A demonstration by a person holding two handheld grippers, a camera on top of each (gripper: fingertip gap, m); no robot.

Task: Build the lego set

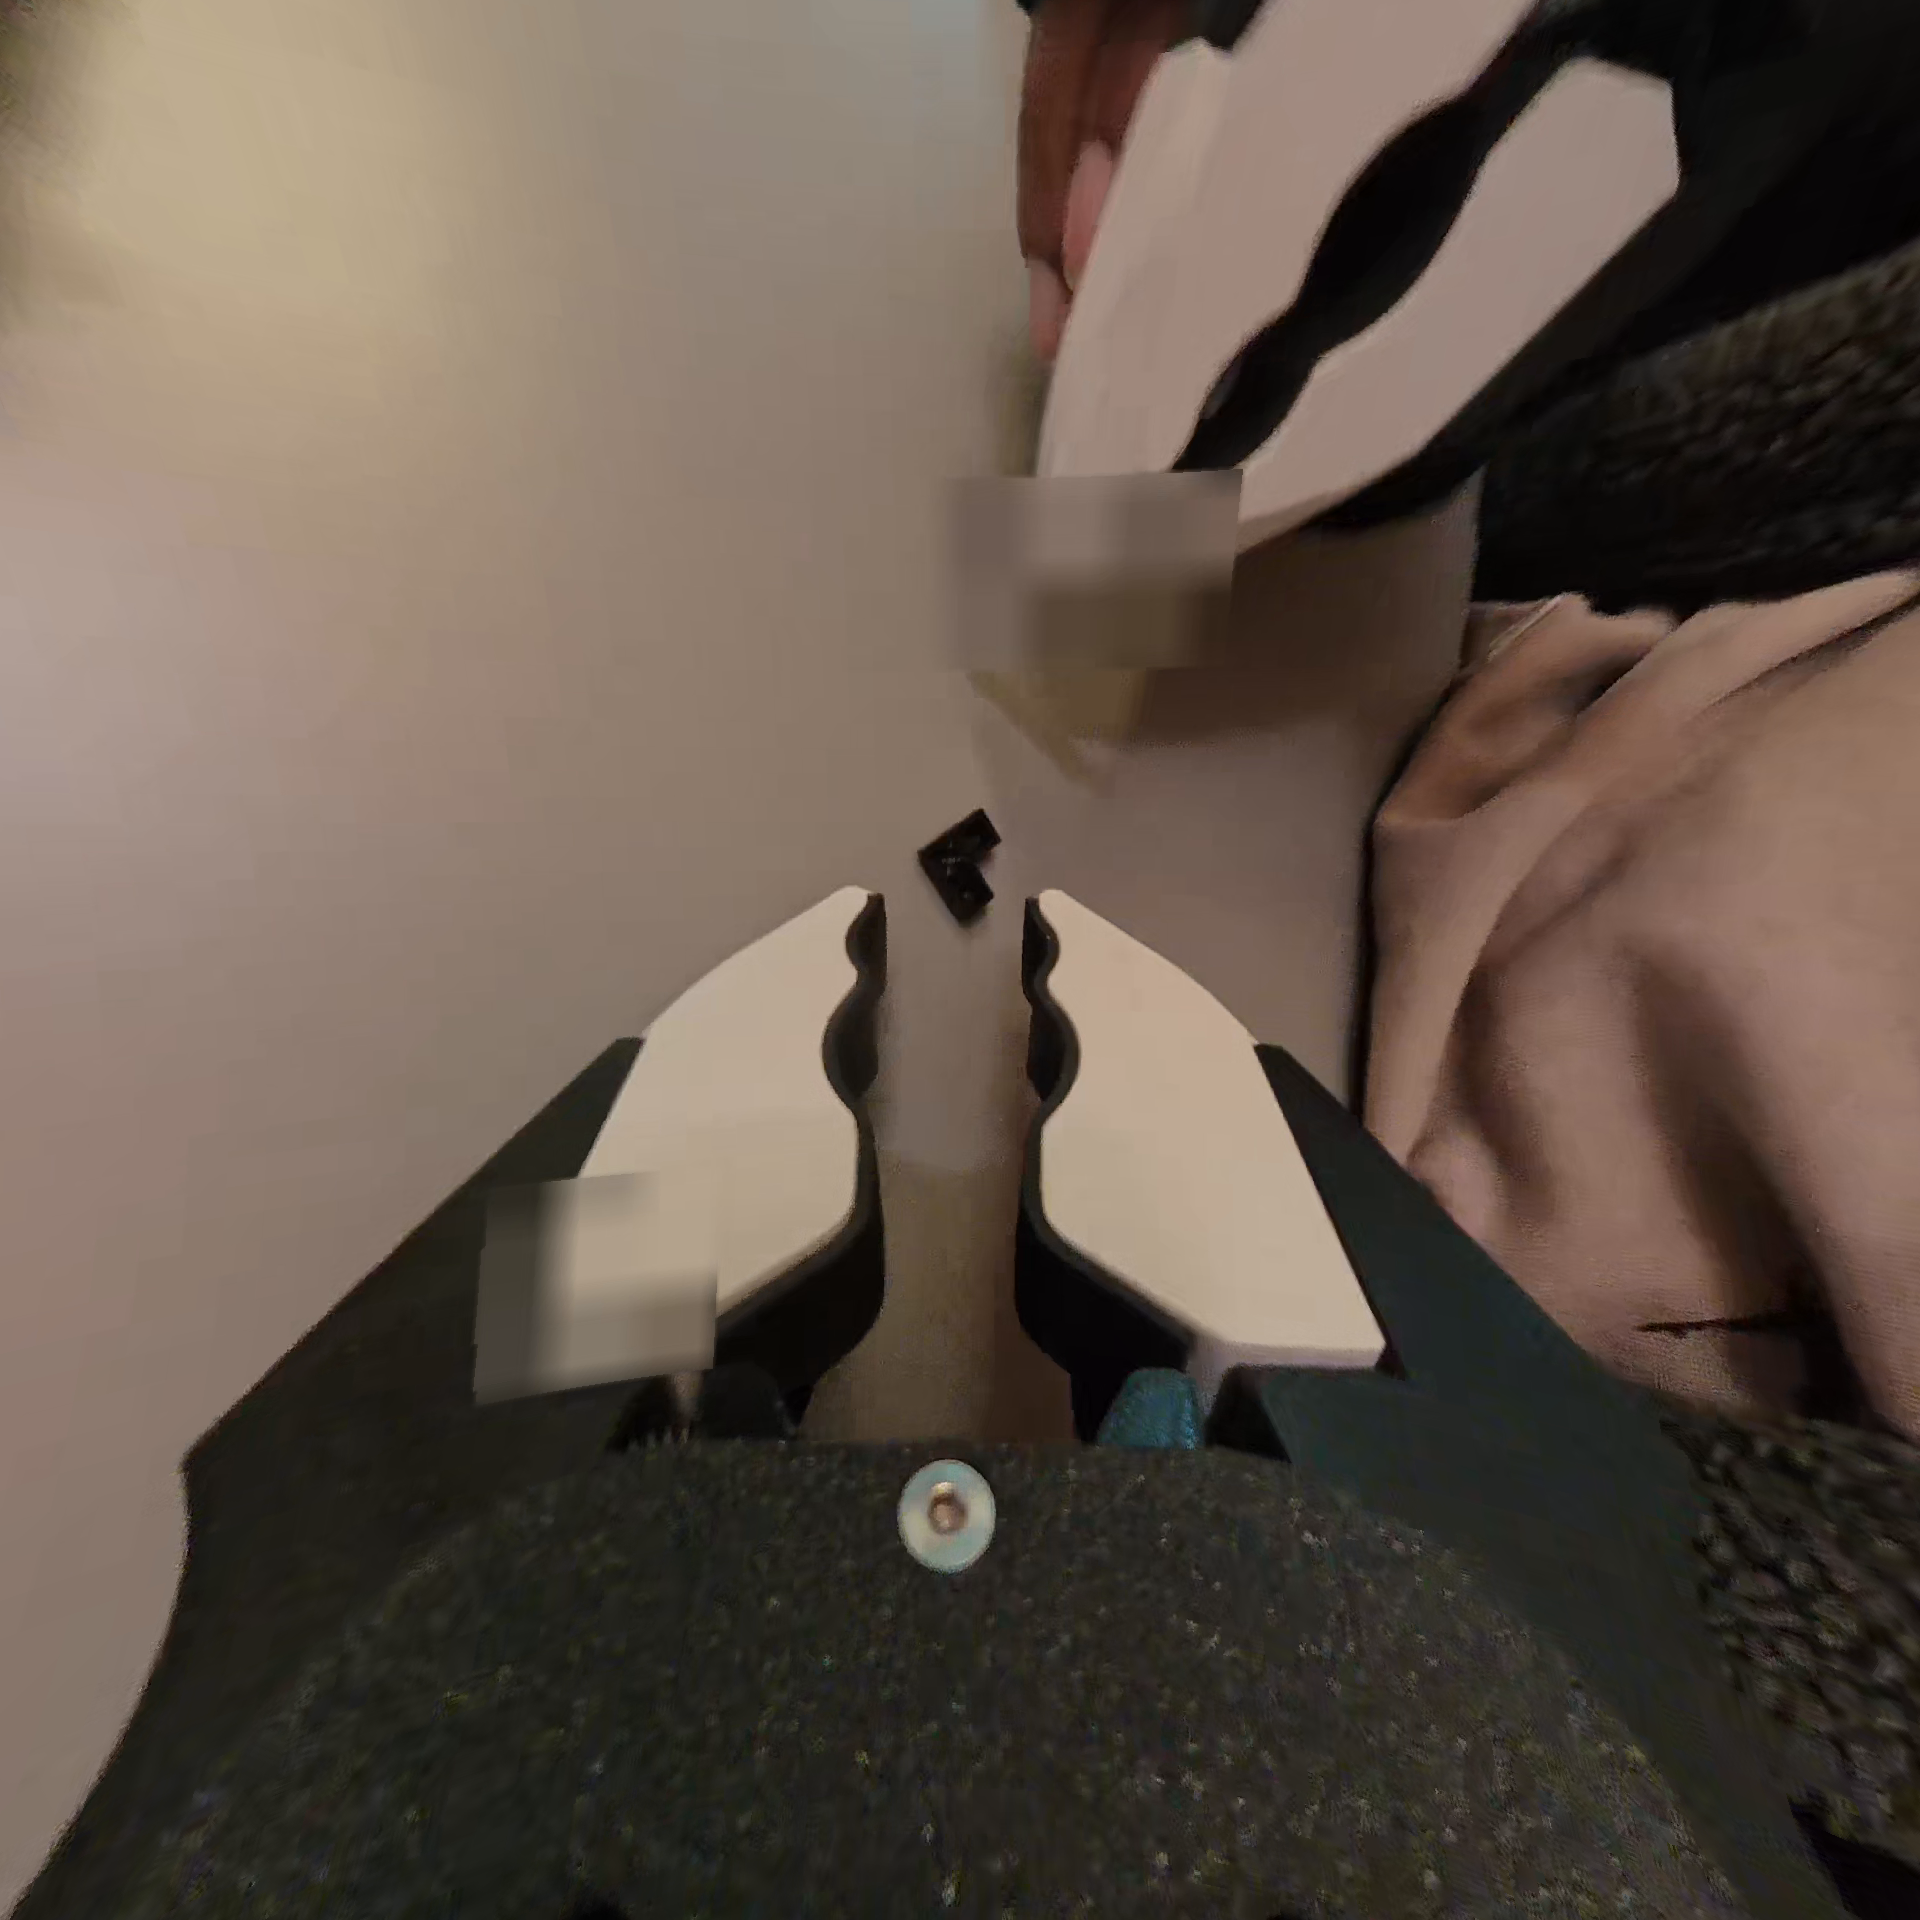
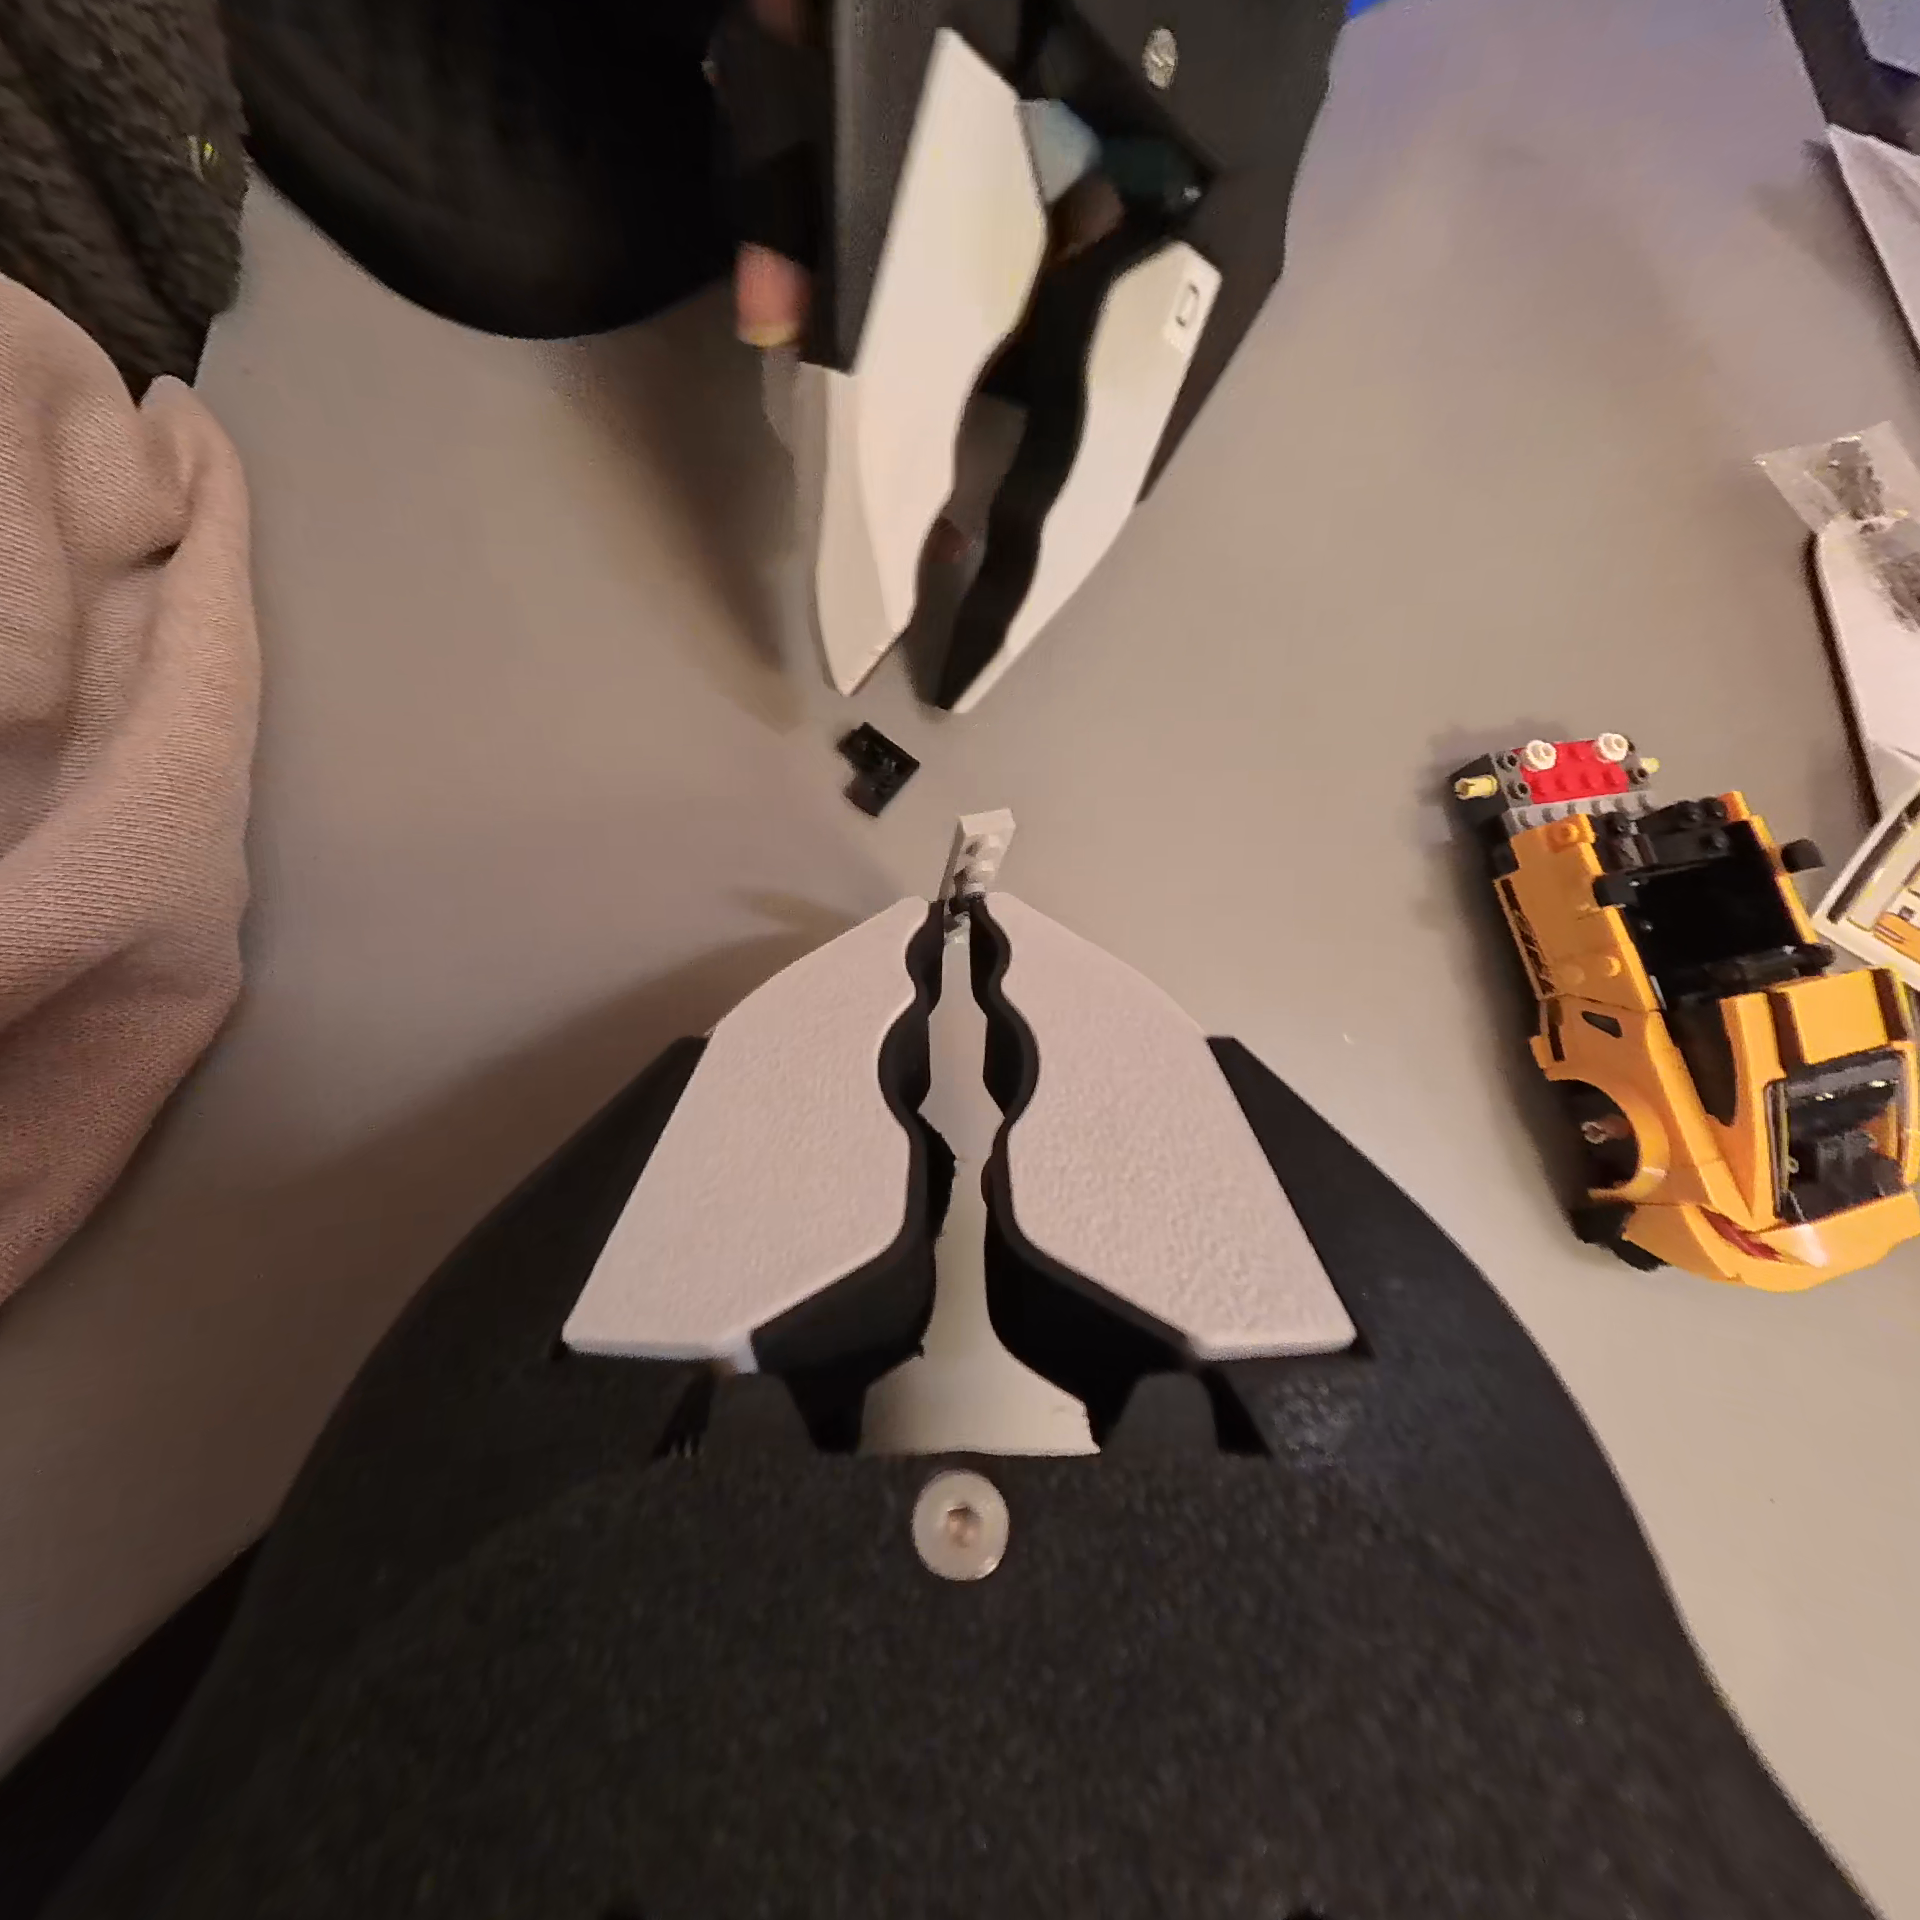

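A small black L-shaped Lego piece (image 1: 958, 864) lies on the grey table just ahead of my left gripper (image 1: 954, 906), which is open and empty. The same piece (image 2: 878, 767) shows in the right wrist view, between the two grippers. My right gripper (image 2: 961, 906) is shut on a small light grey Lego piece (image 2: 977, 850) that sticks out past its fingertips. The left gripper (image 2: 914, 686) points toward it from the far side. An orange and black Lego car (image 2: 1694, 1008) lies on the table at the right, partly built, with red and grey bricks at one end.
Beige cloth (image 1: 1621, 987) lies at the right of the left wrist view and the same cloth (image 2: 94, 779) at the left of the right wrist view. Paper sheets and a clear bag of small dark parts (image 2: 1860, 520) sit at the far right. A hand (image 1: 1060, 177) holds the right gripper. My hands' fingertips stand some 6 cm from each other.
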